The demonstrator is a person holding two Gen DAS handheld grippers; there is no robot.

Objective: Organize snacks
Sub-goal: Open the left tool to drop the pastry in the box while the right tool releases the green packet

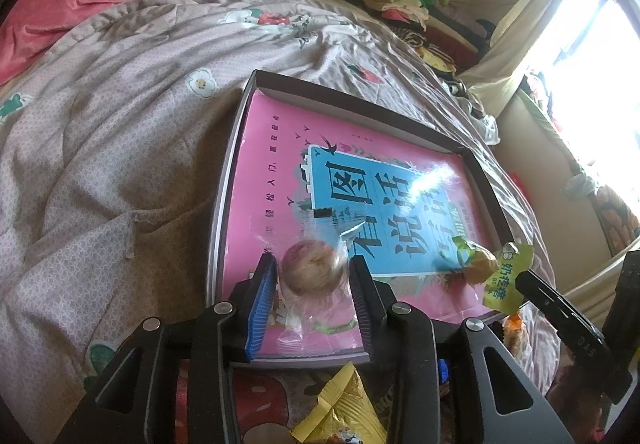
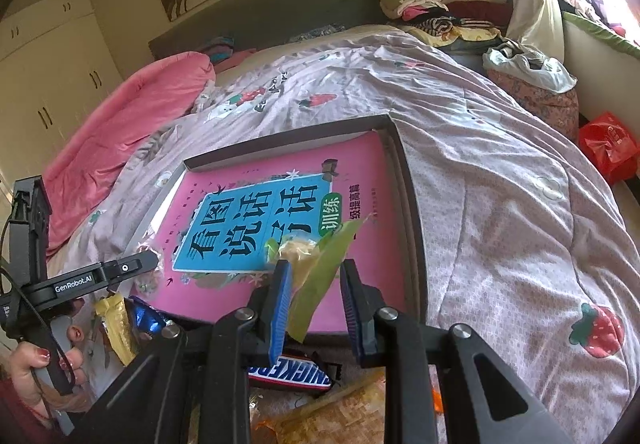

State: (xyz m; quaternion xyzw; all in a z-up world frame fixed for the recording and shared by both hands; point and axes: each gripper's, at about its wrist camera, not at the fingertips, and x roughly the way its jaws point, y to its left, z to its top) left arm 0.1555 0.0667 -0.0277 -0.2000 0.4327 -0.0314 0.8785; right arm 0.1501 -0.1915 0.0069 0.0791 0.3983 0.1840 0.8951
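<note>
Black left gripper [image 1: 312, 280] jaws are standing apart around a round clear-wrapped pastry [image 1: 314, 270] lying between them in the box [image 1: 400, 111], so lifting clear cleanly is advisable, while right gripper [image 2: 314, 284] is clamping a green-wrapped snack [image 2: 316, 272].

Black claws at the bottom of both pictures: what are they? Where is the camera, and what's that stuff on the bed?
They are pinching tools, one in each of a person's hands; one hand shows on a handle. Each tool carries a camera looking along its fingers, so one picture comes from the left gripper and the other from the right gripper. On the quilt lies a shallow box holding a pink book. A round snack sits between the left fingers; I can't tell if they squeeze it. The right gripper pinches a green-wrapped snack.
</note>
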